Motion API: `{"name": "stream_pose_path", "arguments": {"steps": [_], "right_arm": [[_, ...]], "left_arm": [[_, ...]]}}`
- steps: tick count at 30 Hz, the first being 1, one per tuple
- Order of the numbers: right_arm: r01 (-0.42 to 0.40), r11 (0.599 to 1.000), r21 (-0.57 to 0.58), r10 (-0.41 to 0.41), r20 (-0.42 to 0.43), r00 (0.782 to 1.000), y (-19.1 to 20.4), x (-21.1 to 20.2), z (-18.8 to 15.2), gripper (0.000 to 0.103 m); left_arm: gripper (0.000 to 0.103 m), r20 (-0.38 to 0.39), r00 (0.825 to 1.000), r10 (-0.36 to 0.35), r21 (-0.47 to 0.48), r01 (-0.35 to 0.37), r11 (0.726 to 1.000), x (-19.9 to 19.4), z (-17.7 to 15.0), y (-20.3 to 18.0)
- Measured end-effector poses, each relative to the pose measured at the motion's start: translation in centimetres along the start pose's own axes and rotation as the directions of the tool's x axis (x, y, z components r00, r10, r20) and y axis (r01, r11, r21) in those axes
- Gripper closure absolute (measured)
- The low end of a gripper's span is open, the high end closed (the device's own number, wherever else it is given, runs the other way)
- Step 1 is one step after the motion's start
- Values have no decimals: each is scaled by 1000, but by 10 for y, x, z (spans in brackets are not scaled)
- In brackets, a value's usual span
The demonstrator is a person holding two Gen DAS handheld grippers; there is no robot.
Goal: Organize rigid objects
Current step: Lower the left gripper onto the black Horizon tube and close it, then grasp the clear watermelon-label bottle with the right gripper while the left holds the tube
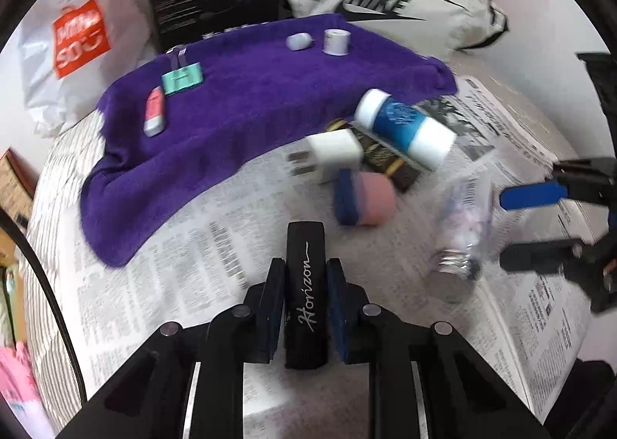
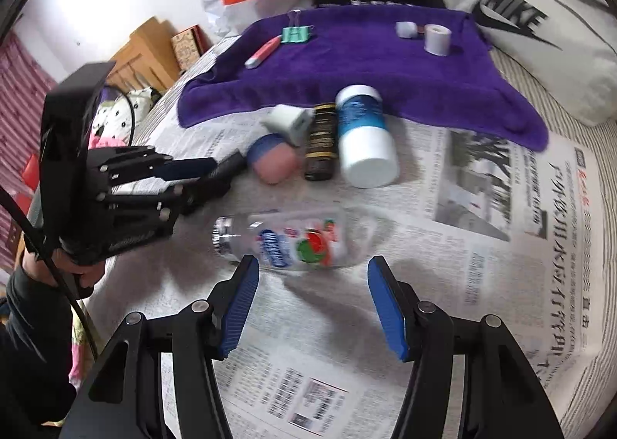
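A bed covered with newspaper fills both views, with a purple towel spread across its far side and a white Nike bag at one o'clock. On the towel lie a pink-and-grey eraser, a teal binder clip, a small pale case and a white tape roll. Near the towel's front edge sit a white charger plug, a pink-and-blue eraser, a dark tube and a blue-and-white bottle. A clear plastic bottle lies on its side at twelve o'clock from the right gripper, whose blue pads stand spread wide, grasping nothing. The left gripper clamps a black bar printed "Horizon".
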State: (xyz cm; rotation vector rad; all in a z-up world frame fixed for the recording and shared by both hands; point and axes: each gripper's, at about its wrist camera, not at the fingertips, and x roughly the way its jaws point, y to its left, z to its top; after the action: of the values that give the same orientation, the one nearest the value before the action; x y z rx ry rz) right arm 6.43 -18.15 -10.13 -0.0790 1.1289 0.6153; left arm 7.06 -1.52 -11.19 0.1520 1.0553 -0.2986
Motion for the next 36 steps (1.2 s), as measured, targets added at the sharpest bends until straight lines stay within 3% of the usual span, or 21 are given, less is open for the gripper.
{"name": "stream_pose_path", "arguments": {"steps": [11,17,21,26,32,36], "right_arm": [[45,998,-39,-45,13,999,26,17,7,28],[111,991,-80,-111,6,994,23,28,12,26],[119,988,-102,-117,19,993,13,29,11,15],[81,993,-89,-79,30,996,2,35,16,15],[84,984,-159,-74,62,995,7,44,25,15],[82,985,-150,-72,70,995,8,43,26,20]], "left_arm": [[82,31,998,-60,-117,63,991,-15,-27,26],[82,32,998,-55,-105,58,993,-15,-27,26],[82,38,997,-63,-111,67,992,-16,-28,27],[82,44,997,-66,-116,71,991,-16,-29,26],[82,42,997,-63,-117,67,991,-16,-29,25],[82,44,998,-48,-134,53,990,-15,-30,24]]}}
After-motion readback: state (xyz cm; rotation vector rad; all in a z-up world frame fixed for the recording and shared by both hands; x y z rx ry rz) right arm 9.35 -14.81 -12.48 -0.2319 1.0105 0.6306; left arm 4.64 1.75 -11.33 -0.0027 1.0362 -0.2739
